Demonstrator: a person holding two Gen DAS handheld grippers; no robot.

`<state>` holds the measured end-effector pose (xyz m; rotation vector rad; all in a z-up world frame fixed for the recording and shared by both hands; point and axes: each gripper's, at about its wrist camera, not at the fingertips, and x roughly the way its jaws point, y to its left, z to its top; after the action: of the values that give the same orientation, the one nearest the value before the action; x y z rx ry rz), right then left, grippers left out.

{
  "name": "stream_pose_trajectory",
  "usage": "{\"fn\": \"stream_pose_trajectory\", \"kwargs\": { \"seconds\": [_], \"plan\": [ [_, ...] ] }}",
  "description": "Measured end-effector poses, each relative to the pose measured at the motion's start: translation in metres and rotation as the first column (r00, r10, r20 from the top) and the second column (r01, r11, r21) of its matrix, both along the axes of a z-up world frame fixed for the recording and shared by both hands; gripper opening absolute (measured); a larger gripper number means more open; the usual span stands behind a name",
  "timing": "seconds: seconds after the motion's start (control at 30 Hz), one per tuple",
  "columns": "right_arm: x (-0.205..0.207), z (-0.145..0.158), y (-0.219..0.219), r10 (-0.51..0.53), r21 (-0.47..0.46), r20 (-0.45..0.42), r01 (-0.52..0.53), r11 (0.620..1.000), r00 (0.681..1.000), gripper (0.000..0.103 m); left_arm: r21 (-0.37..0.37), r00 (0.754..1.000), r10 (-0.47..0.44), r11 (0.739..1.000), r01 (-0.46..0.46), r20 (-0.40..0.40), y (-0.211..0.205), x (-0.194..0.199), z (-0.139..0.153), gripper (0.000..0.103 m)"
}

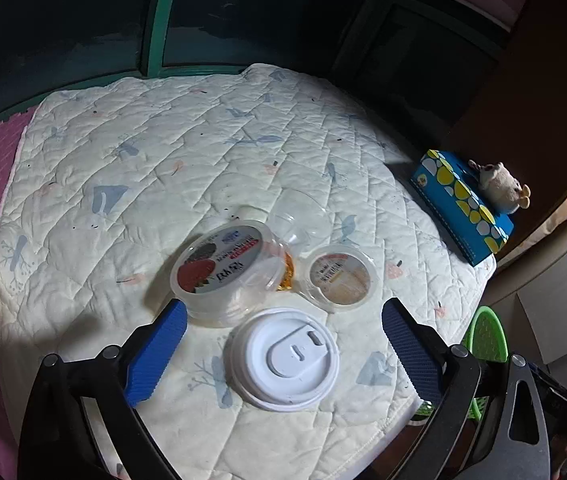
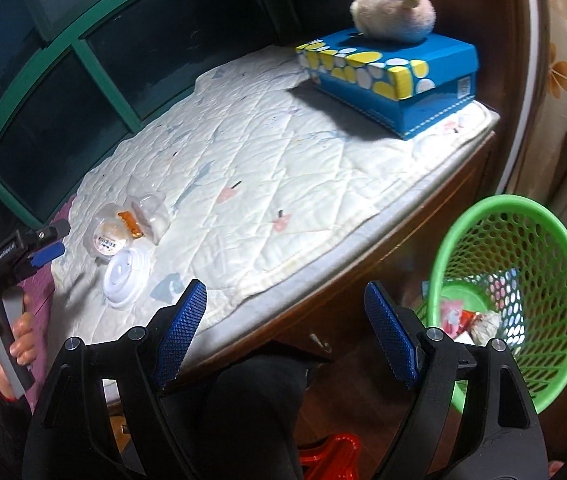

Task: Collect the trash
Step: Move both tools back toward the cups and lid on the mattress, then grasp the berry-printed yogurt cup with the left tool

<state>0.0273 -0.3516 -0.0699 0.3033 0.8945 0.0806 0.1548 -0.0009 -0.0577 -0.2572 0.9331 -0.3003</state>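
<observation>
left gripper (image 1: 283, 344): jaws wide, empty, white plastic cup lid (image 1: 284, 360) on the quilted pad (image 1: 123, 184) between them
right gripper (image 2: 285, 332): jaws apart, empty, off pad edge
trash: clear printed-label tub (image 1: 219, 268), small clear dessert cup (image 1: 339, 276) just beyond lid
green mesh plastic basket (image 2: 523, 280): on floor right, wrappers inside

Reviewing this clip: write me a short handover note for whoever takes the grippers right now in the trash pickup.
Left gripper: open, empty, poised over the white cup lid.
Right gripper: open, empty, out past the quilt's edge, beside the green basket.
On the quilt: the white cup lid, a large printed-lid tub, a small sealed cup, a clear cup on its side and an orange wrapper, all clustered together.
Done: some wrappers already lie in the green basket.
Left: every piece in the cluster. The blue tissue box and plush toy are probably not trash.
</observation>
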Motion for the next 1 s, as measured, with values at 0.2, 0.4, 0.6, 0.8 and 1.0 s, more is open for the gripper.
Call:
{"fn": "stream_pose_trajectory", "kwargs": {
  "seconds": [0.2, 0.4, 0.6, 0.8, 1.0],
  "plan": [
    [0.010, -0.002, 0.020, 0.041, -0.006, -0.009, -0.041, 0.999, 0.999, 0.081, -0.056, 0.998, 0.016, 0.998, -0.019, -0.056, 0.022, 0.024, -0.015, 0.095],
    [0.022, -0.004, 0.039, 0.078, -0.009, -0.022, -0.078, 0.997, 0.997, 0.081, -0.075, 0.995, -0.004, 0.997, -0.003, -0.099, 0.021, 0.048, -0.025, 0.095],
    [0.032, -0.008, 0.053, 0.108, -0.004, -0.035, -0.108, 0.994, 0.994, 0.081, -0.083, 0.990, -0.002, 0.997, -0.010, -0.143, 0.022, 0.066, -0.037, 0.096],
    [0.038, -0.010, 0.064, 0.134, -0.007, -0.046, -0.134, 0.991, 0.990, 0.081, -0.094, 0.984, -0.002, 0.995, -0.015, -0.177, 0.023, 0.077, -0.047, 0.096],
    [0.042, -0.014, 0.073, 0.153, -0.005, -0.058, -0.154, 0.988, 0.987, 0.081, -0.102, 0.983, -0.009, 0.995, -0.011, -0.186, 0.021, 0.082, -0.054, 0.096]
  ]
}}
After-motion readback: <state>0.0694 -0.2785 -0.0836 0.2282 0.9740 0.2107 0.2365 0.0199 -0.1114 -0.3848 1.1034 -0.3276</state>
